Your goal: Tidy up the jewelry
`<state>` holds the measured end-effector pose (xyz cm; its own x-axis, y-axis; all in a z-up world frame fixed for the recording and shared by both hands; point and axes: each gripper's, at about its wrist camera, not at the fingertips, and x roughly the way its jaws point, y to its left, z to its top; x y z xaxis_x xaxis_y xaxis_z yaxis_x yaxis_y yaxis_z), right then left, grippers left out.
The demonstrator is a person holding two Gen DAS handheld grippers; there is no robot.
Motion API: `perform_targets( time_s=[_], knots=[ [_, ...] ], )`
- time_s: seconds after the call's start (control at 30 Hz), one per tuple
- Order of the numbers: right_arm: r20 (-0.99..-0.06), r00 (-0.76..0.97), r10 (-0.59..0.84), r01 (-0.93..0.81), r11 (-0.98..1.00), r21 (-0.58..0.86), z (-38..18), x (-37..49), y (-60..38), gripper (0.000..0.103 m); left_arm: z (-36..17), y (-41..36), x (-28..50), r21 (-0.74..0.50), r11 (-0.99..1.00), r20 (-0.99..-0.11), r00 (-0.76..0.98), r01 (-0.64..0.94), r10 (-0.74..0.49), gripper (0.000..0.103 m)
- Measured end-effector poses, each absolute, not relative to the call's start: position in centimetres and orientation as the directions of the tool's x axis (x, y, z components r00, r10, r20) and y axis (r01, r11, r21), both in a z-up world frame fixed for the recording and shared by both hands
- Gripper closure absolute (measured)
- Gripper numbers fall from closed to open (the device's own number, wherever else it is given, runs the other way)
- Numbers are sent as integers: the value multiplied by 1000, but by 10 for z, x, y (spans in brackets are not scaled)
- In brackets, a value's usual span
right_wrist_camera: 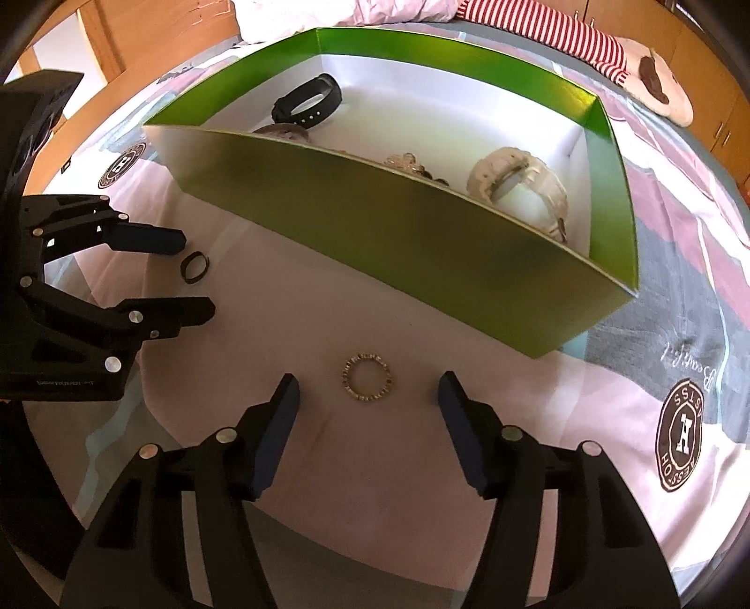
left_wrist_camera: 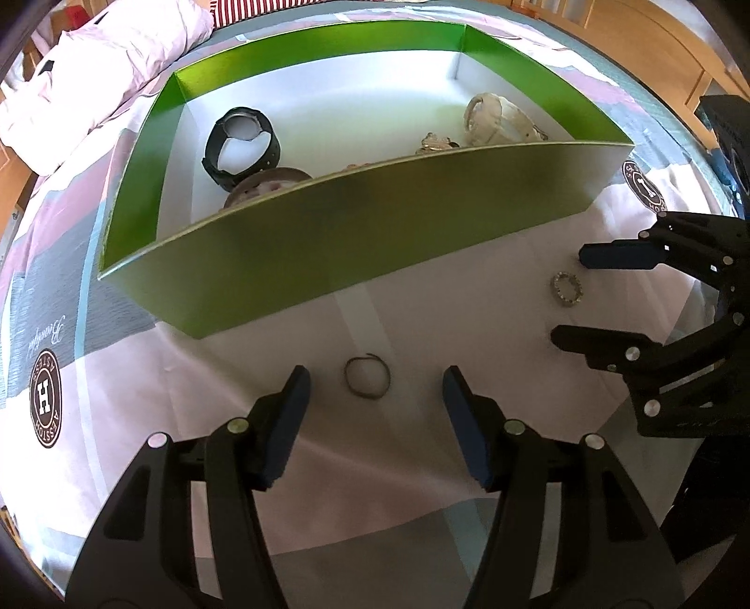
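A thin dark ring (left_wrist_camera: 368, 382) lies on the bed sheet between the spread fingers of my left gripper (left_wrist_camera: 375, 379), and the pads do not touch it. A gold studded ring (right_wrist_camera: 368, 382) lies the same way inside my right gripper (right_wrist_camera: 369, 382), which is open too. Each wrist view shows the other tool: the right gripper (left_wrist_camera: 569, 295) straddles the studded ring (left_wrist_camera: 566, 290), and the left gripper (right_wrist_camera: 197, 276) straddles the dark ring (right_wrist_camera: 194, 267). Just beyond stands a green box (left_wrist_camera: 375, 225) (right_wrist_camera: 422, 234) holding a black watch (left_wrist_camera: 243, 145) (right_wrist_camera: 309, 105) and a white watch (left_wrist_camera: 497, 119) (right_wrist_camera: 520, 187).
Small jewelry pieces (left_wrist_camera: 436, 143) (right_wrist_camera: 408, 161) and a round item (left_wrist_camera: 267, 182) lie against the box's near wall. The sheet carries round logo prints (left_wrist_camera: 45, 405) (right_wrist_camera: 684, 421). A pale duvet (left_wrist_camera: 93, 70), a red-striped cloth (right_wrist_camera: 562, 33) and wooden cabinets (left_wrist_camera: 656, 47) lie behind.
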<state>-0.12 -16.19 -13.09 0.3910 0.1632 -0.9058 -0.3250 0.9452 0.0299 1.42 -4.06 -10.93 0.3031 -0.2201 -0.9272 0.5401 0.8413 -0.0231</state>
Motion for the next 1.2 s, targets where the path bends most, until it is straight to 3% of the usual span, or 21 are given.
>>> perform_targets(
  time_s=[0.27,0.33,0.37,0.5,0.67,0.9,1.03,1.13,1.2],
  knots=[
    [-903,400,159,-332,943,19,-132,-1,-158,43,-108,-41,14,-21,848,-923,317,529,-220,65],
    [-901,400,169,-338,941,26,-131,-2,-156,50,-108,-40,14,-23,849,-922,317,528,-222,68],
    [-899,399,180,-339,940,37,-130,-1,-156,59,-108,-39,15,-23,849,-922,316,528,-222,69],
    [-900,394,188,-327,943,54,-130,-1,-159,71,-108,-37,16,-23,846,-922,315,532,-223,69],
    [-896,400,195,-320,945,63,-128,0,-161,82,-108,-40,13,-26,836,-923,308,548,-230,59],
    [-883,418,212,-298,951,88,-124,-1,-166,81,-108,-43,12,-29,835,-923,306,550,-233,59],
    [-876,420,237,-292,949,117,-120,-1,-171,79,-108,-42,13,-32,837,-922,307,546,-235,69],
    [-879,418,229,-291,951,109,-121,-1,-171,62,-108,-41,13,-33,839,-922,309,543,-235,75],
    [-882,413,226,-293,950,107,-122,-1,-170,59,-107,-41,13,-37,838,-921,307,545,-240,79]
  ],
)
